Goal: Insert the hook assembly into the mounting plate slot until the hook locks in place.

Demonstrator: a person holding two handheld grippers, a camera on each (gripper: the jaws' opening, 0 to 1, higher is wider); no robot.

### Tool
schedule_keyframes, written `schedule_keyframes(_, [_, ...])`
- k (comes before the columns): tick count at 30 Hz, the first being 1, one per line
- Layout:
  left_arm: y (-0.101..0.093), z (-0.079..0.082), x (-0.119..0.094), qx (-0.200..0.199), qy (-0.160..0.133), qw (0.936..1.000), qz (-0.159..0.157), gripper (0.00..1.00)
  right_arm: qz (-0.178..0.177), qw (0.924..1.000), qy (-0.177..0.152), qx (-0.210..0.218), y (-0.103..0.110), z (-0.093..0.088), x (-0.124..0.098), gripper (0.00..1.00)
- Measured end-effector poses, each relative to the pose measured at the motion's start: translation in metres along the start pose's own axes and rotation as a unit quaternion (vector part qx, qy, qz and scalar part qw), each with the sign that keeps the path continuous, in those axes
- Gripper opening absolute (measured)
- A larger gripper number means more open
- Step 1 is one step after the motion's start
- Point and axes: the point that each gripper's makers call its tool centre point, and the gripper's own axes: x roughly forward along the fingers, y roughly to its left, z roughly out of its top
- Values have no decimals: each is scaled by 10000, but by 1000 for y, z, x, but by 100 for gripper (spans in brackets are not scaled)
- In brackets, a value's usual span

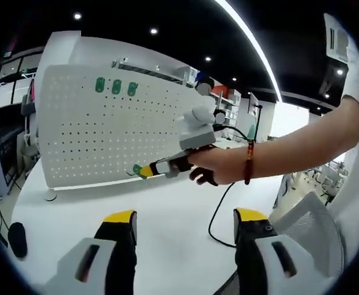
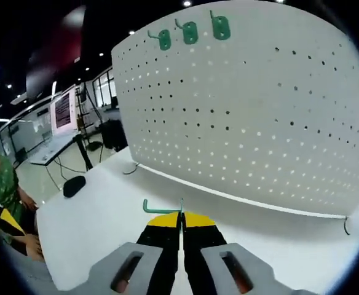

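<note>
A white pegboard mounting plate (image 1: 106, 129) (image 2: 247, 110) stands upright on the white table (image 1: 167, 203). Three green hooks (image 1: 116, 86) (image 2: 190, 32) hang in its top row. My right gripper (image 2: 181, 216) is shut on a loose green hook (image 2: 158, 209), whose arm sticks out to the left just above the tabletop, short of the board's lower edge. In the left gripper view, a person's hand holds that right gripper (image 1: 145, 171) near the board's bottom right, with the green hook (image 1: 136, 168) at its tip. My left gripper (image 1: 185, 218) hangs open over the table, nothing between its jaws.
A black rounded object (image 1: 16, 238) (image 2: 74, 184) lies near the table's edge. A black cable (image 1: 216, 215) loops across the table under the person's arm. A grey mesh chair back (image 1: 308, 227) stands at the right. A person in green (image 2: 1, 184) sits beyond the table.
</note>
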Motion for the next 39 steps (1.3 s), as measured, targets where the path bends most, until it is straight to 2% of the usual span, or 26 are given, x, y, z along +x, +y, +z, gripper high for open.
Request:
schedule_keyframes(9, [-17,3,7,39,-15,10000,-34,64,164,9997,-133,131,8,-15,-34,0])
schedule_keyframes(18, [-30,8,14,32,-17,10000,-57,62,370,9973,-417,482,9,-16,-66,0])
schedule_keyframes(22, [-35,13,16,-36,-115,9999,-47,60,406,9965,-484,545,8,-17,-79,0])
schedule_keyframes(25, [-35,10,17,-55,-75,10000,2,60,459,9966,-472,496,8,-19,-85,0])
schedule_keyframes(34, [-38,14,19,-233,-118,9997,-24,53,685,9943,-615,528,10,-17,-108,0])
schedule_keyframes(39, [-39,16,22,-270,-90,9995,-115,41,818,9922,-722,599,15,-15,-117,0])
